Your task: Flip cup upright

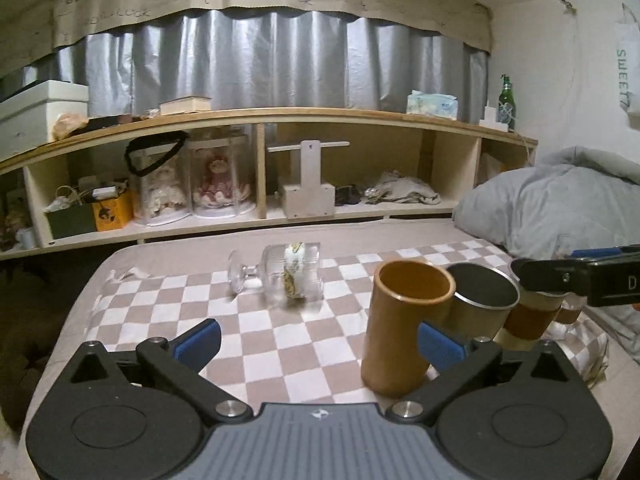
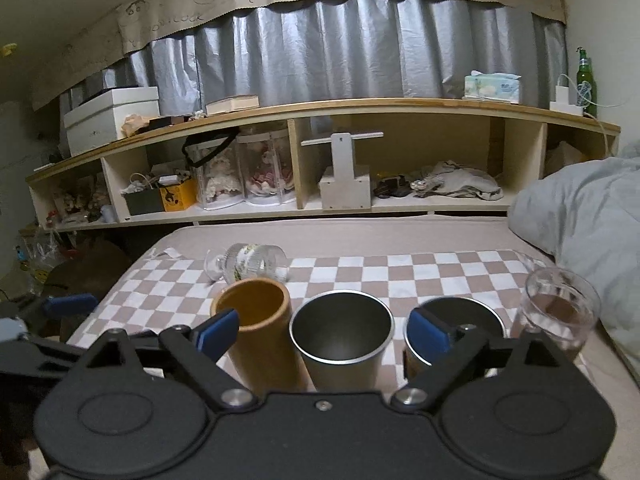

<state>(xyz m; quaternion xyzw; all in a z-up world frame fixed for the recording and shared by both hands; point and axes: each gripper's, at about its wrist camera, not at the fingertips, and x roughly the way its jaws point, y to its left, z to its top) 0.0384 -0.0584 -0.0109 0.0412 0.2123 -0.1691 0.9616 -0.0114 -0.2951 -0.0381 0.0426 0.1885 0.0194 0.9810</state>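
A bed (image 1: 160, 240) covered by a beige-and-white checkered cloth (image 1: 280, 336) stands before a long wooden shelf (image 1: 280, 114) and a grey curtain (image 1: 240, 60). The left jaws (image 1: 318, 338) are released, holding nothing. Well ahead of them, slightly left of centre, the clear footed glass cup (image 1: 280, 276) lies on its side on the cloth. A tall orange-brown cylindrical cup (image 1: 404, 324) stands upright against their right finger. The right jaws (image 2: 322, 334) are also released, and an upright steel tumbler (image 2: 342, 340) stands between them; a second steel tumbler (image 2: 472, 312) stands behind their right finger.
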